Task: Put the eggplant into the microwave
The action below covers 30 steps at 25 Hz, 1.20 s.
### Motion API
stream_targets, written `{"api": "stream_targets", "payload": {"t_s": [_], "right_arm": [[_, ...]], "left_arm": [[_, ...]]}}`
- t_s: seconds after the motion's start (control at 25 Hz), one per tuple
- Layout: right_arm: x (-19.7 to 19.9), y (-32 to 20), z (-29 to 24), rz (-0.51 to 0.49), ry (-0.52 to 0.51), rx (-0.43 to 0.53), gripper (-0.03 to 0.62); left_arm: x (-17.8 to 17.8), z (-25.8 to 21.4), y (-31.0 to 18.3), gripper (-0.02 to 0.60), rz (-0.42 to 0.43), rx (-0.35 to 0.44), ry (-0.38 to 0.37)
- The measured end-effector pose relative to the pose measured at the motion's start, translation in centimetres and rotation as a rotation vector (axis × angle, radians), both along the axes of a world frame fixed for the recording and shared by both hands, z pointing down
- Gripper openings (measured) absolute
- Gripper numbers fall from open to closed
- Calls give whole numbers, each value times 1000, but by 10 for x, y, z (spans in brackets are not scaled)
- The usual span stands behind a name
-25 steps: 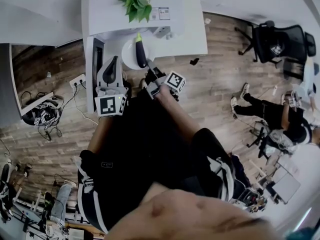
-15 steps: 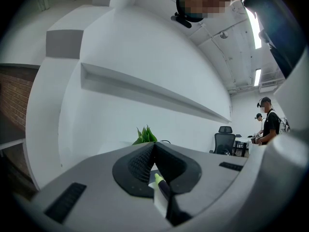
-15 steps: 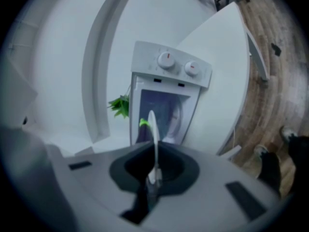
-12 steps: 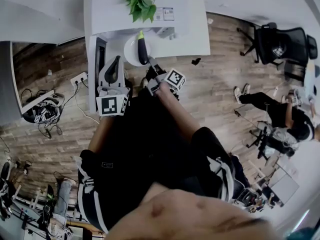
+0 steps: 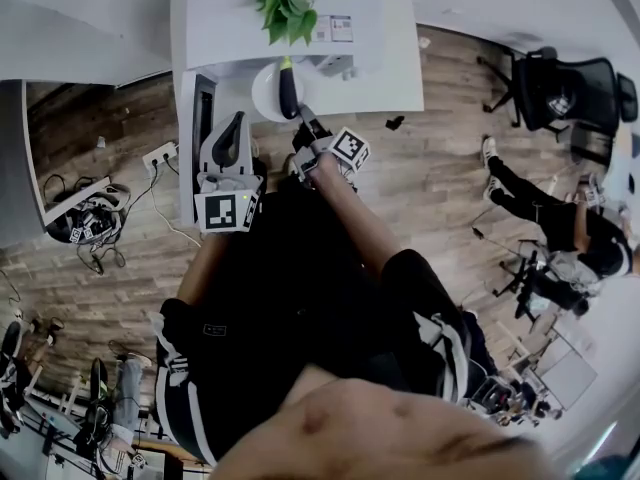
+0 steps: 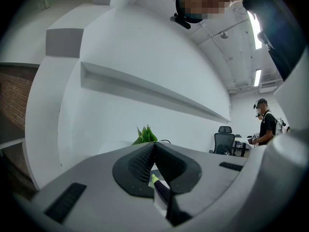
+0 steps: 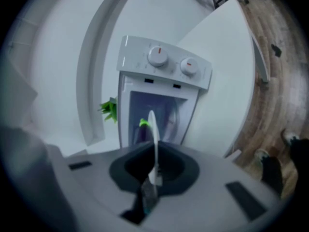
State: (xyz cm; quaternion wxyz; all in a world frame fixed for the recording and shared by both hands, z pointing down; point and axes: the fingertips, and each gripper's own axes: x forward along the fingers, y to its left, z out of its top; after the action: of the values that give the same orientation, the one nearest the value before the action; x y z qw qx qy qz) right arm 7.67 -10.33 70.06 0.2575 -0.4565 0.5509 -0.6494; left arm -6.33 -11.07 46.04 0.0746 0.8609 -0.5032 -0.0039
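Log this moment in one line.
right gripper shut on plate | eggplant on plate | plate in front of microwave, not in | left gripper shut, empty

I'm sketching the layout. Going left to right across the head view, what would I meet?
left gripper → eggplant, lying on the plate → right gripper, shut on that plate's rim → black office chair. The plant sits above the eggplant, so it is left out.

Floor [image 5: 450, 178]: matt wood planks. Desk [image 5: 392, 58]: smooth white, matt. Microwave [image 7: 164, 66]: smooth white casing, slight gloss. Plate [image 5: 262, 93]: white, smooth, glossy. Eggplant [image 5: 288, 94]: dark glossy skin. Left gripper [image 6: 154, 148]: matt grey plastic; pads [image 6: 136, 166] black, ribbed, matt.
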Motion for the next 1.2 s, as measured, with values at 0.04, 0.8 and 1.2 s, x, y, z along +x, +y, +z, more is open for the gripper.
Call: {"api": "stream_targets", "payload": {"t_s": [0.04, 0.8, 1.2], "right_arm": [[0, -4, 3, 1, 0, 4, 38], [-6, -60, 50, 66, -10, 8, 38], [-12, -77, 72, 72, -40, -16, 38]], "left_arm": [[0, 0, 0, 32, -1, -1, 2], [-1, 4, -2, 32, -5, -5, -12], [-3, 5, -7, 32, -31, -25, -1]]}}
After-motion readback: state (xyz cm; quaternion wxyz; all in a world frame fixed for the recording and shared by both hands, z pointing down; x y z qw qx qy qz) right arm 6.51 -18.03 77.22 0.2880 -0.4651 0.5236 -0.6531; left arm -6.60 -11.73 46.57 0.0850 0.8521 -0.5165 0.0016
